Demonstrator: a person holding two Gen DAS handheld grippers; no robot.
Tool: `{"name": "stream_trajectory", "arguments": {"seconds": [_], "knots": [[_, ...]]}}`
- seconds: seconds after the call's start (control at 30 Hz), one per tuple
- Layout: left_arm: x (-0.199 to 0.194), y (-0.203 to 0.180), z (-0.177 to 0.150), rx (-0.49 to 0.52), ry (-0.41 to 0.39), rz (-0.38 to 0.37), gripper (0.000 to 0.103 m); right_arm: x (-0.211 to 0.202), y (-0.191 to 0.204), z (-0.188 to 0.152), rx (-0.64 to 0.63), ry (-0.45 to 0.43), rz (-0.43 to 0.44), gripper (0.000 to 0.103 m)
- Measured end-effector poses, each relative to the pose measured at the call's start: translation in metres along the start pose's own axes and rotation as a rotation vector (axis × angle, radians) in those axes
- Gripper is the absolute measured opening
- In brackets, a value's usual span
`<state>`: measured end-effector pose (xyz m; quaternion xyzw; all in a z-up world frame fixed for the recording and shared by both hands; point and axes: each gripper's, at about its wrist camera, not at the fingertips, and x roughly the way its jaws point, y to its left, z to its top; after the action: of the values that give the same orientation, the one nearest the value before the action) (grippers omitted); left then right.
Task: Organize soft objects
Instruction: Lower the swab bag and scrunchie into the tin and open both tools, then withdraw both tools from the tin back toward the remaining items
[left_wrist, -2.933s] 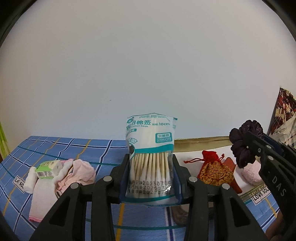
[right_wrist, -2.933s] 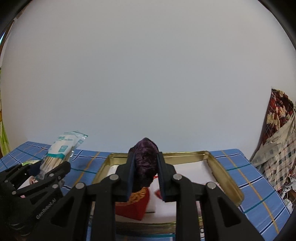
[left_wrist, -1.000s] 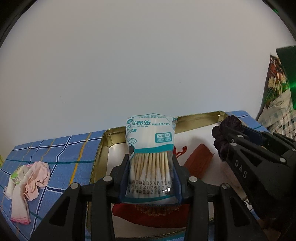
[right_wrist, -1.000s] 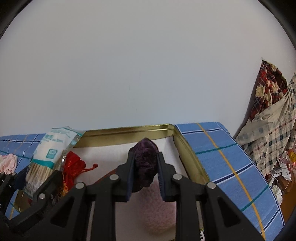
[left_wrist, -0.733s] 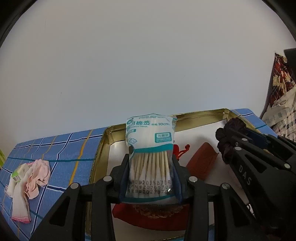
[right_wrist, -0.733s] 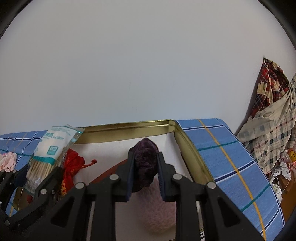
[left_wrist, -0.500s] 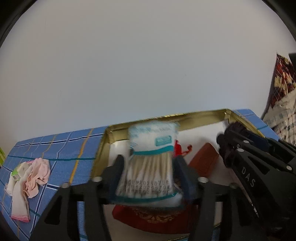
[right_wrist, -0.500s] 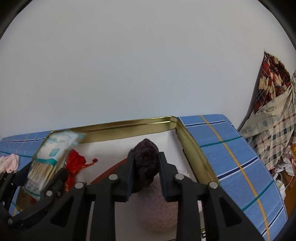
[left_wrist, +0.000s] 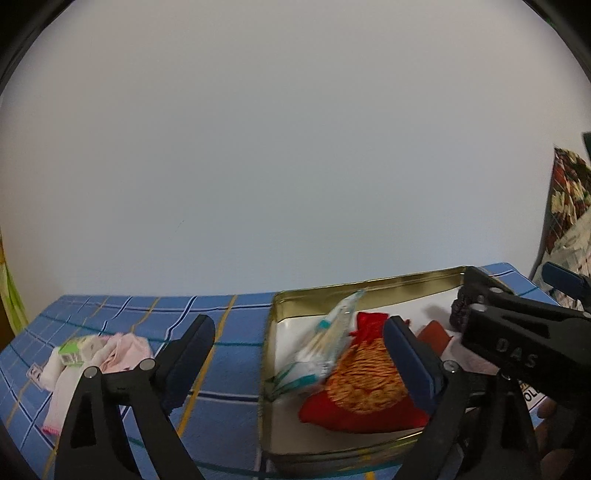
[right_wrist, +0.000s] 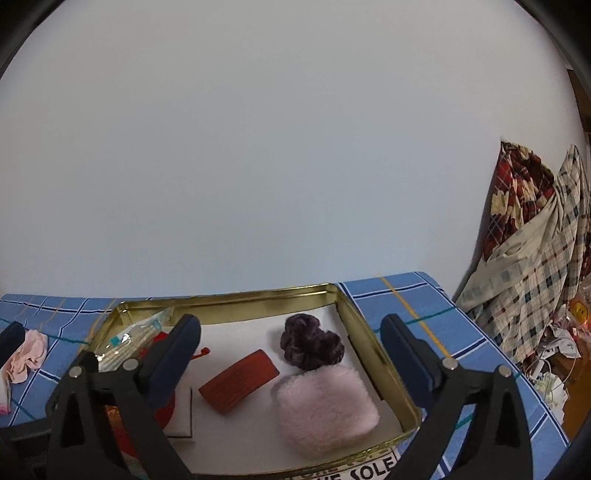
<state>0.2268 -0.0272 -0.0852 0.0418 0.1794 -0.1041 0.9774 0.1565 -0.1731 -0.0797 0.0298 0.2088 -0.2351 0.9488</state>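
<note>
Far to the left of the left gripper (left_wrist: 297, 341), a heap of pink and white cloths (left_wrist: 107, 350) with a small green-labelled packet (left_wrist: 75, 352) on top lies on the blue checked cloth (left_wrist: 225, 373) that covers the worktop. The left jaws have just been opening and now stand wide apart with nothing pressed between them. Beyond and between them, inside the gold tin (left_wrist: 267, 369), the cotton swab packet (left_wrist: 325, 350) leans tilted against a red and gold drawstring pouch (left_wrist: 364, 380), free of both pads.

Right of that pouch, a flat red-brown case (right_wrist: 240, 380) lies on the tin's white floor, between the right gripper's (right_wrist: 290, 350) jaws. These too have just been opening and stand wide, gripping nothing. Ahead of them the dark purple scrunchie (right_wrist: 312, 347) rests in the tin's far right corner, touching the fluffy pink pad (right_wrist: 325, 410) just in front of it. Well to the right of the right jaw, beyond the worktop's edge, plaid and floral fabrics (right_wrist: 532, 251) hang.
</note>
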Motion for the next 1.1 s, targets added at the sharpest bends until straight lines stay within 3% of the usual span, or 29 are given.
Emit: {"name": "stream_trajectory", "arguments": {"seconds": [0.7,1.1], "knots": [[-0.015,0.062,-0.024,-0.043,0.010,0.098,0.094,-0.019,0.033,-0.017,-0.018,0.013,0.066,0.100],[-0.032,0.099,-0.033,-0.055,0.001,0.111,0.094,-0.035,0.052,-0.025,-0.077,-0.056,-0.003,0.100]]}}
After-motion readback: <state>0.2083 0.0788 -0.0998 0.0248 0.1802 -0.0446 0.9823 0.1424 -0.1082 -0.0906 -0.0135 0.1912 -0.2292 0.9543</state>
